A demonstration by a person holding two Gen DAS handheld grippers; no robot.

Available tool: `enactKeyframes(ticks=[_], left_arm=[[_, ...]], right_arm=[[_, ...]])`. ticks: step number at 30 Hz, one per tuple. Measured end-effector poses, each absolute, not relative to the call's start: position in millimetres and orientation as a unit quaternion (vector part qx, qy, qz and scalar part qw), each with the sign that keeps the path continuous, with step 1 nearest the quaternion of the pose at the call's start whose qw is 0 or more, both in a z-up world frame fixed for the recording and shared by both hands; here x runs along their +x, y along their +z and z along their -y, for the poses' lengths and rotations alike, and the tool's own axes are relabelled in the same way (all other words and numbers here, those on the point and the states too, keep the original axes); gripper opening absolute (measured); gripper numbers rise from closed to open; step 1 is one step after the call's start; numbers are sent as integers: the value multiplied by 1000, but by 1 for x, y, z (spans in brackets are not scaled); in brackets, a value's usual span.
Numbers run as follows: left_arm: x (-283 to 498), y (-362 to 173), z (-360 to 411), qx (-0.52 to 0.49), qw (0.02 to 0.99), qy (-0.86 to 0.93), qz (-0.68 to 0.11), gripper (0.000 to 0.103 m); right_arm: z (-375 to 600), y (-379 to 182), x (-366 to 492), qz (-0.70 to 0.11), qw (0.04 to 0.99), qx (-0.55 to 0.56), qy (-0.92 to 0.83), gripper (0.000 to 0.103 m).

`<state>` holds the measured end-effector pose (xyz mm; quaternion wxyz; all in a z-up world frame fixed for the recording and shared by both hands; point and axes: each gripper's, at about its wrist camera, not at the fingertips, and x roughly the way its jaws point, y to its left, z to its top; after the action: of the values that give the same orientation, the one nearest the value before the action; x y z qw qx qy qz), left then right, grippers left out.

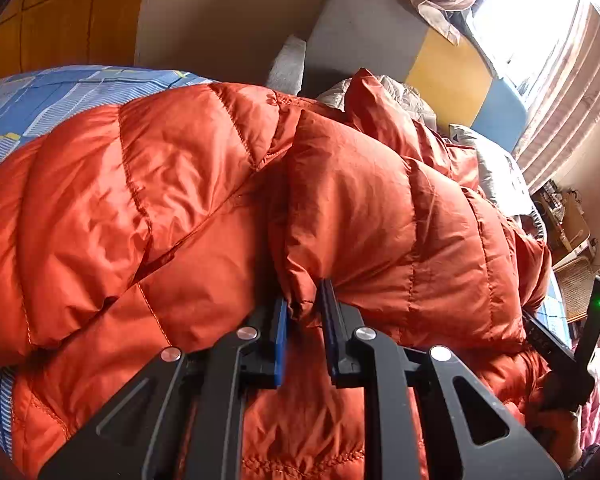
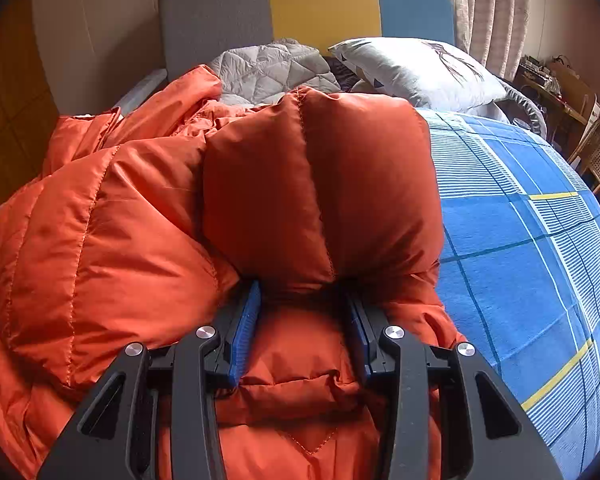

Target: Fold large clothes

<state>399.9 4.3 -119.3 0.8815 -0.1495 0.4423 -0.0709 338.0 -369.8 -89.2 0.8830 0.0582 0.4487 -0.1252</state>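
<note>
Rightward, bare blue sheet past jacket edge.

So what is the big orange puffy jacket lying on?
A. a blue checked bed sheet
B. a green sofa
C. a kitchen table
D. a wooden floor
A: the orange jacket is spread over a blue checked bed sheet, with a pillow behind it.
</note>
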Motion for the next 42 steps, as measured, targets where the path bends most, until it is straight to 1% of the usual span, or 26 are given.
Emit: enactKeyframes(ticks=[2, 3, 4, 5, 6, 7, 10, 14, 21, 24, 26, 27, 32, 33, 35, 36, 39, 42], left_arm=[[397, -118, -4, -142, 885, -60, -440, 24], [392, -115, -6, -140, 887, -53, -437, 31], [386, -111, -8, -141, 889, -45, -434, 43], [379, -108, -13, -146, 890, -38, -429, 51], [372, -104, -20, -155, 891, -32, -425, 62], [362, -100, -29, -164, 893, -19, -420, 66], [336, -97, -63, -212, 883, -3, -419, 67], [297, -95, -107, -248, 877, 26, -410, 67], [224, -109, -204, -344, 846, 118, -390, 66], [195, -122, -248, -393, 824, 156, -377, 62], [180, -130, -271, -427, 813, 174, -355, 55], [175, -132, -281, -441, 807, 184, -346, 53], [170, -138, -313, -486, 788, 218, -310, 53], [175, -139, -315, -483, 788, 221, -310, 50], [185, -142, -320, -476, 787, 231, -319, 36], [190, -143, -323, -474, 785, 234, -323, 25], [200, -142, -329, -467, 790, 233, -321, 8], [214, -124, -330, -439, 812, 220, -315, 6]], right_arm=[[370, -90, 338, -448, 884, 58, -126, 41], [370, -90, 338, -447, 884, 57, -126, 41], [370, -90, 338, -446, 884, 56, -127, 41], [369, -90, 339, -446, 884, 54, -128, 41], [368, -89, 339, -445, 885, 52, -128, 41], [368, -89, 339, -445, 885, 51, -129, 41], [366, -87, 336, -444, 885, 53, -128, 41], [366, -87, 336, -444, 885, 52, -128, 41], [368, -85, 337, -443, 886, 55, -127, 41], [370, -84, 338, -442, 886, 59, -126, 41], [371, -84, 338, -441, 887, 62, -125, 41], [371, -84, 337, -441, 887, 62, -124, 41], [371, -85, 338, -441, 887, 63, -124, 41], [371, -85, 338, -440, 887, 63, -124, 41], [371, -85, 338, -441, 887, 62, -124, 41], [371, -85, 338, -441, 887, 61, -124, 41], [371, -85, 338, -441, 887, 61, -124, 41], [371, -85, 338, -441, 887, 61, -125, 41]])
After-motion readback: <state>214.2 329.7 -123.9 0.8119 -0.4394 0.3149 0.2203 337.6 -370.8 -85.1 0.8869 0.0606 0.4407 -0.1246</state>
